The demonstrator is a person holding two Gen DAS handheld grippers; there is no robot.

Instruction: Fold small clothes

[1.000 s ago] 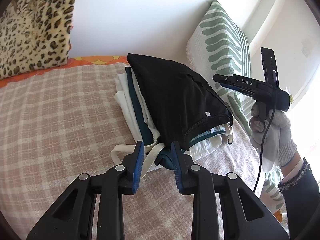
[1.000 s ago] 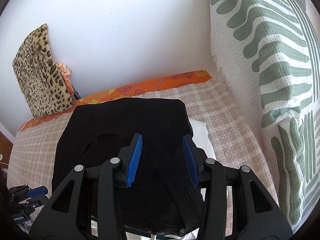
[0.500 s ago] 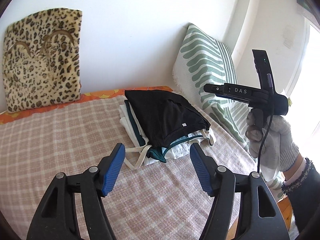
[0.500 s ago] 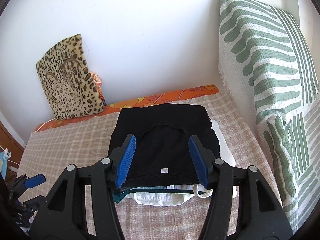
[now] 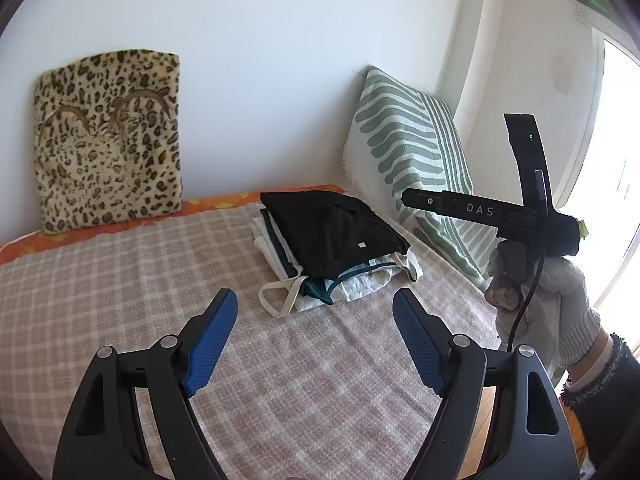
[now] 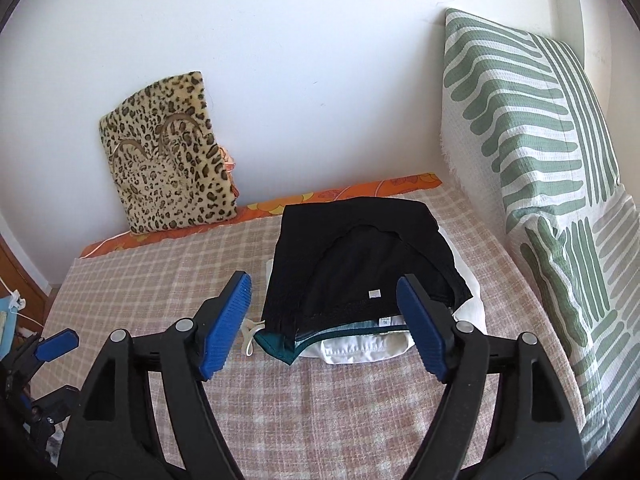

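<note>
A folded black garment (image 5: 334,234) (image 6: 360,264) tops a small pile of folded clothes (image 5: 352,280) (image 6: 362,340), white and teal, on the checked bedspread (image 5: 120,288) (image 6: 320,400). My left gripper (image 5: 316,304) hangs above the bedspread, short of the pile, its jaws opening with nothing between them. My right gripper (image 6: 324,290) is raised above the pile's near edge, jaws also opening and empty. In the left wrist view the right gripper's body (image 5: 520,216) shows at the right, held by a gloved hand (image 5: 552,304). The left gripper's blue fingertips (image 6: 56,340) show at the right wrist view's left edge.
A leopard-print cushion (image 5: 108,140) (image 6: 172,160) leans on the white wall at the back left. A green-and-white patterned pillow (image 5: 412,168) (image 6: 540,160) stands along the right side. An orange sheet edge (image 5: 100,228) runs under the bedspread by the wall. Bright window at far right.
Both grippers let go of the clothes pile, opened wide and drew back and up from it. The black garment now lies flat on top of the pile.
</note>
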